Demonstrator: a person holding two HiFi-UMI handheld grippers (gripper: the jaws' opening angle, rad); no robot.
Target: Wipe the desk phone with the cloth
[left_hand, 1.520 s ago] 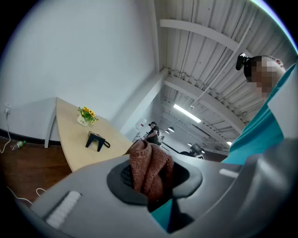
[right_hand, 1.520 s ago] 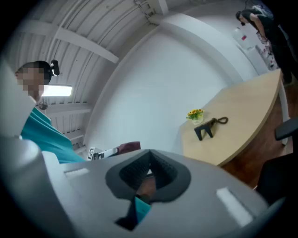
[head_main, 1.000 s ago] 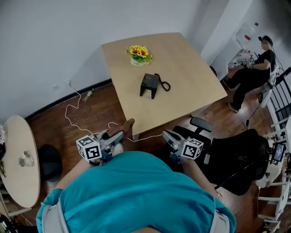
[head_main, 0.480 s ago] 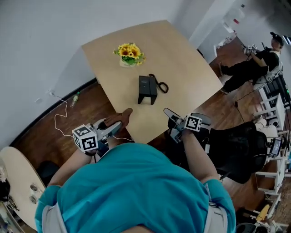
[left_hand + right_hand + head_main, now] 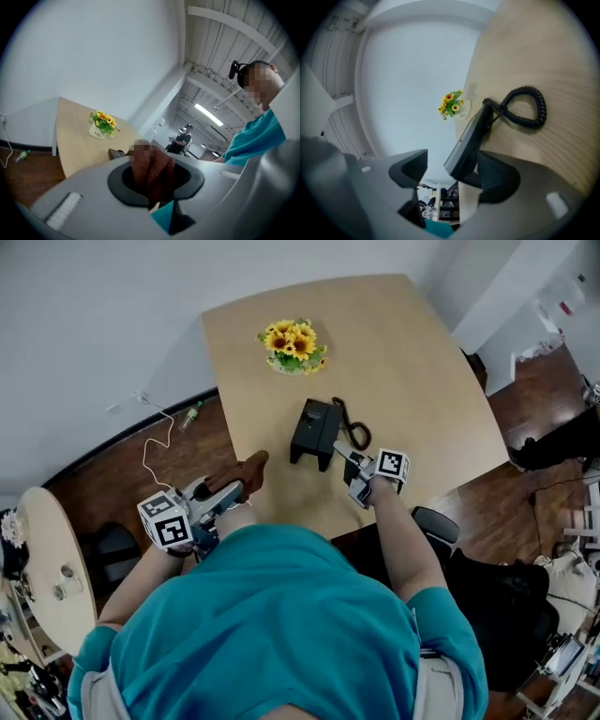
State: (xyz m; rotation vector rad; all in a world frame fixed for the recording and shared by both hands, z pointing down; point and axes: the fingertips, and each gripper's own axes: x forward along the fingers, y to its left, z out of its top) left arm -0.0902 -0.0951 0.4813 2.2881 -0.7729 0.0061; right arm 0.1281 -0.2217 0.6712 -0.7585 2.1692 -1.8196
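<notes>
**Cloth in left, right jaws wide at the phone**

The left hand-held gripper (image 5: 230,491) is clamping the brown cloth (image 5: 247,471) at the near left edge of the tabletop (image 5: 422,381). The black desk phone (image 5: 314,427) is sitting mid-tabletop, with potted sunflowers (image 5: 294,343) beyond it. The right hand-held gripper (image 5: 350,472) is hovering just beside the phone's near right corner. Its jaws have just been opening and are standing wide, with the phone's edge between them, unpressed.

We read only one word: "Life", in small dark script on the white flower pot (image 5: 97,133). Any other print is too small or blurred for us to read.
</notes>
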